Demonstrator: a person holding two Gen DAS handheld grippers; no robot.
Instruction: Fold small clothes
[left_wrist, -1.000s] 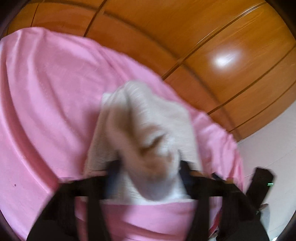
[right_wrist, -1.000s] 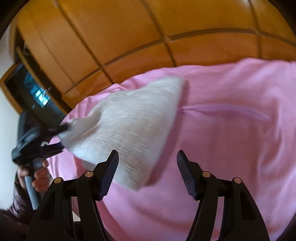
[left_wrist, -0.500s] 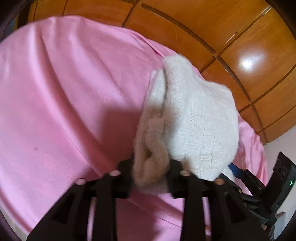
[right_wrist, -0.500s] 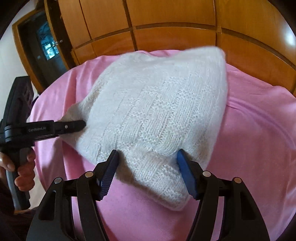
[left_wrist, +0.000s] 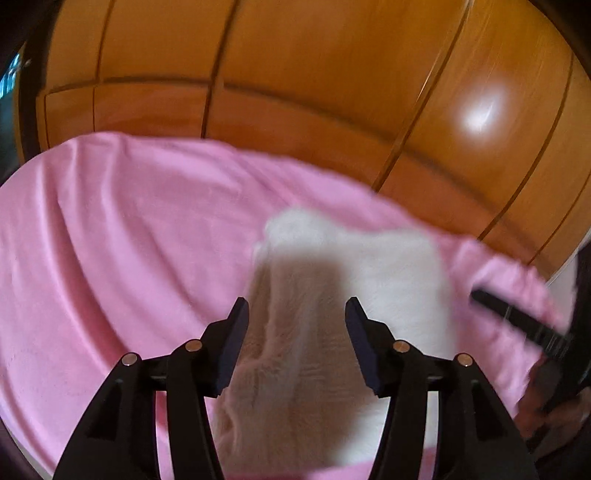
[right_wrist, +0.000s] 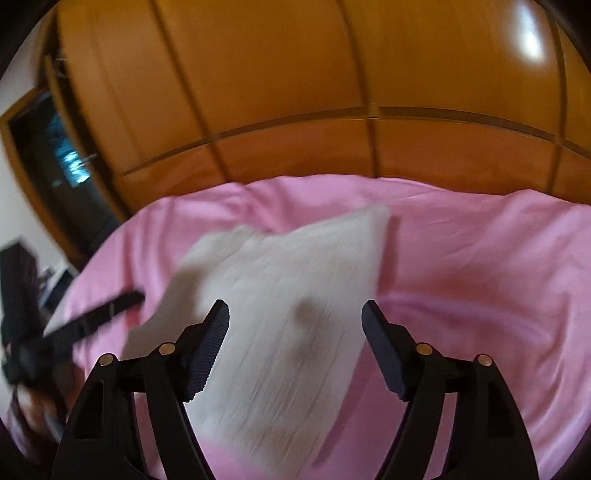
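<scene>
Both grips are gone since half a second ago: my left gripper and right gripper have jaws opening, pads clear of the white knit garment. It lies folded on the pink bed, at twelve o'clock ahead.

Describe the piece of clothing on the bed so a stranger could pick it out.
Below the orange wooden wardrobe lies a pink sheet. On it rests the white knitted garment, the only pale, fuzzy thing against the smooth pink.

Pink sheet, apparently wooden wardrobe
</scene>
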